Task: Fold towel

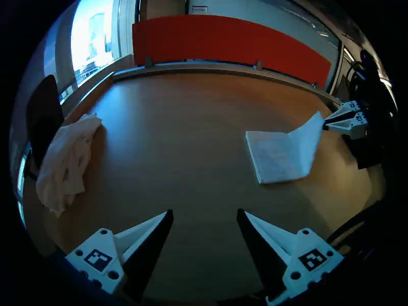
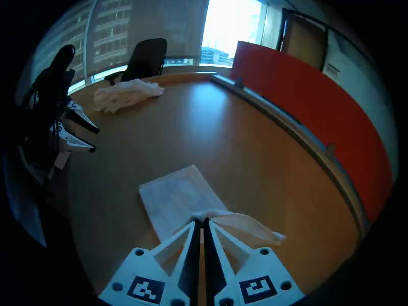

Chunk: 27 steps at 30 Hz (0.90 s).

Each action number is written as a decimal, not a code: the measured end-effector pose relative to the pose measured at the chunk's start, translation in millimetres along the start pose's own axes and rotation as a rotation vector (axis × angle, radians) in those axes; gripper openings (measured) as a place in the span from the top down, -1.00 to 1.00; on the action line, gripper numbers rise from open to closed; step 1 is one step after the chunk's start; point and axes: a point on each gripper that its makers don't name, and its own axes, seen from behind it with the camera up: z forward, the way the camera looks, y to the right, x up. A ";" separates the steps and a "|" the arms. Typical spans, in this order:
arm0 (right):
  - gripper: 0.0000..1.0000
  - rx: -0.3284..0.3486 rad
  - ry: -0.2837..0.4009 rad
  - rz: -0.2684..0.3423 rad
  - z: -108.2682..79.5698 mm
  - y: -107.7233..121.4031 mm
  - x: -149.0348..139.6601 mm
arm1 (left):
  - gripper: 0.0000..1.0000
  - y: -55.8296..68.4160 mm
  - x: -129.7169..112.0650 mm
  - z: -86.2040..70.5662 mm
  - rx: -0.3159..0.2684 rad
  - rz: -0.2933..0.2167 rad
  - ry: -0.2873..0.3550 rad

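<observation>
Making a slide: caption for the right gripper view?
Right gripper shut on a raised edge of the folded towel on a wooden table, crumpled cloth beyond.

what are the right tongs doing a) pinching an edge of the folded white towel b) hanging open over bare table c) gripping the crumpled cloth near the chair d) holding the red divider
a: in the right gripper view the right tongs are closed on an edge of the folded towel, and the left gripper view shows that edge lifted off the table.
</observation>
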 end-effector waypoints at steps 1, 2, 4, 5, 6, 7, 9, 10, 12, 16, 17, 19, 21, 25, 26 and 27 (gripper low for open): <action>0.92 0.011 0.000 -0.006 4.3 -3.8 3.0 | -0.85 -0.7 -0.3 -1.5 0.002 -0.003 0.002; 0.92 0.022 0.000 -0.013 8.5 -7.7 6.0 | -0.85 -1.5 -0.5 -3.0 0.003 -0.006 0.005; 0.92 0.047 -0.004 -0.025 18.3 -16.5 10.9 | -0.85 -3.3 -1.5 -6.0 0.007 -0.013 0.009; 0.92 0.059 -0.007 -0.031 23.0 -20.8 12.8 | -0.84 -4.2 -2.0 -7.4 0.009 -0.017 0.010; 0.92 0.072 -0.011 -0.037 28.4 -25.7 14.5 | -0.85 -5.2 -2.6 -8.8 0.012 -0.020 0.012; 0.92 0.083 -0.017 -0.041 33.4 -30.0 15.2 | -0.85 -6.0 -3.2 -9.7 0.014 -0.023 0.014; 0.92 0.104 -0.028 -0.049 43.9 -39.1 16.7 | -0.84 -7.7 -4.7 -11.5 0.018 -0.028 0.016; 0.93 0.113 -0.031 -0.051 48.6 -43.3 17.4 | -0.85 -8.4 -5.5 -12.1 0.019 -0.029 0.017; 0.93 0.132 -0.039 -0.053 58.6 -52.0 18.9 | -0.85 -9.9 -7.2 -13.3 0.023 -0.030 0.017; 0.92 0.151 -0.054 -0.043 78.0 -64.2 19.4 | -0.84 -13.3 -10.2 -14.2 0.027 -0.034 0.016; 0.92 0.153 -0.058 -0.040 82.6 -66.2 18.9 | -0.85 -14.0 -10.7 -14.4 0.027 -0.036 0.016; 0.93 0.160 -0.068 -0.031 90.5 -70.3 17.1 | -0.85 -15.4 -11.4 -14.5 0.027 -0.041 0.016; 0.93 0.169 -0.077 -0.022 96.6 -74.1 14.9 | -0.85 -16.6 -11.9 -14.5 0.027 -0.046 0.016; 0.92 0.180 -0.085 -0.013 101.3 -78.2 12.6 | -0.85 -19.3 -11.9 -14.6 0.029 -0.050 0.018; 0.92 0.181 -0.087 -0.013 101.9 -78.7 12.3 | -0.85 -20.0 -11.7 -14.7 0.029 -0.050 0.019; 0.92 0.183 -0.089 -0.012 102.4 -79.4 12.0 | -0.85 -20.8 -11.6 -14.9 0.030 -0.049 0.019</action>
